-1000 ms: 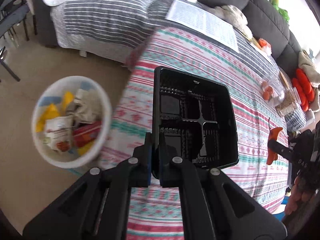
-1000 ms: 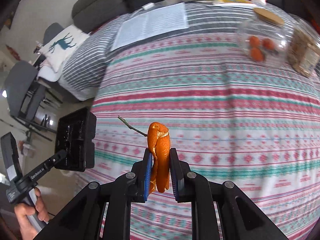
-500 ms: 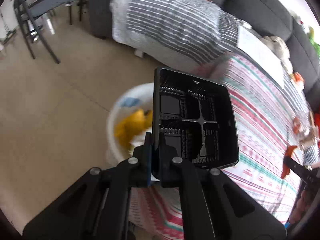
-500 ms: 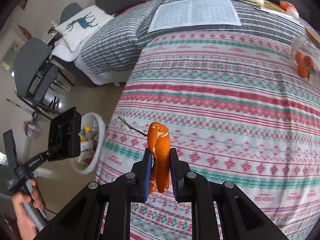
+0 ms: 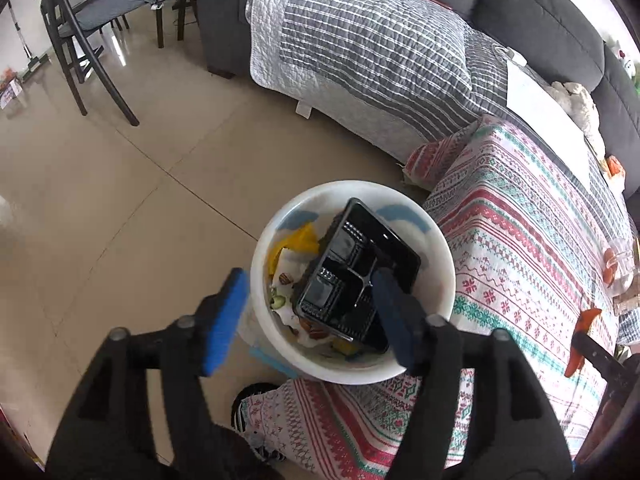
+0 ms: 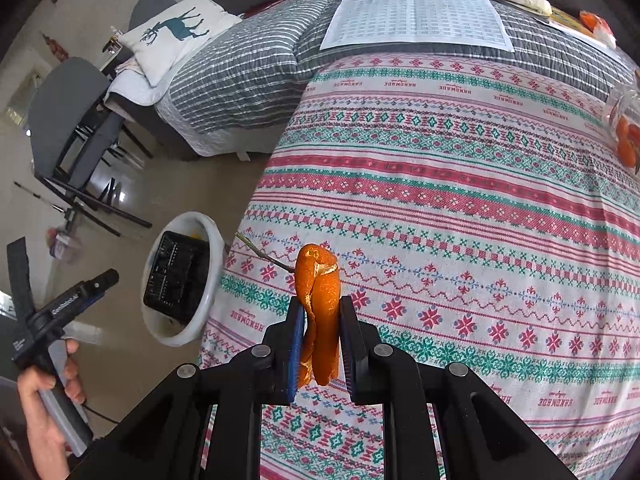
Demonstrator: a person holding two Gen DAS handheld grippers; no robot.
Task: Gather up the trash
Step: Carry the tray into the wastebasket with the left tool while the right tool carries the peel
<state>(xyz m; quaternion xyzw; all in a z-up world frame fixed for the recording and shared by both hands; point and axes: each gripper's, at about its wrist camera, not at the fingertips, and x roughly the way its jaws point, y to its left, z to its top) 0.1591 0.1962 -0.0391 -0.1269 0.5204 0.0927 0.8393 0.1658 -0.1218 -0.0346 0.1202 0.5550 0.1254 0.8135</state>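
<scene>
Since a second ago the black plastic tray (image 5: 356, 276) has left the left gripper (image 5: 308, 312) and now lies tilted inside the white bin (image 5: 436, 240), resting on the wrappers and yellow scraps (image 5: 290, 244) already there; back then it stood pinched between the pads above the patterned cloth. Its jaws have just been opening and now stand spread wide, with nothing pressed between them, the blue pads (image 5: 224, 320) hanging over the bin's near rim on either side of the tray. From the right wrist view, the same bin (image 6: 212, 240) sits on the tiled floor just beside the edge of the cloth-covered surface (image 6: 480, 208), with the tray (image 6: 176, 276) leaning inside it, and a hand (image 6: 44, 412) grips the handle of the left tool at the lower left. Meanwhile the right gripper (image 6: 320, 336) is pressed together on an orange peel (image 6: 320, 300), which stands upright between its pads with a thin stalk (image 6: 260, 252) jutting off to the left; this grip looks the same as before. Further back on the striped grey quilt (image 6: 240, 76) lies a printed sheet (image 6: 416, 20), and a clear jar (image 6: 626, 132) holding orange fruit shows at the right edge.
</scene>
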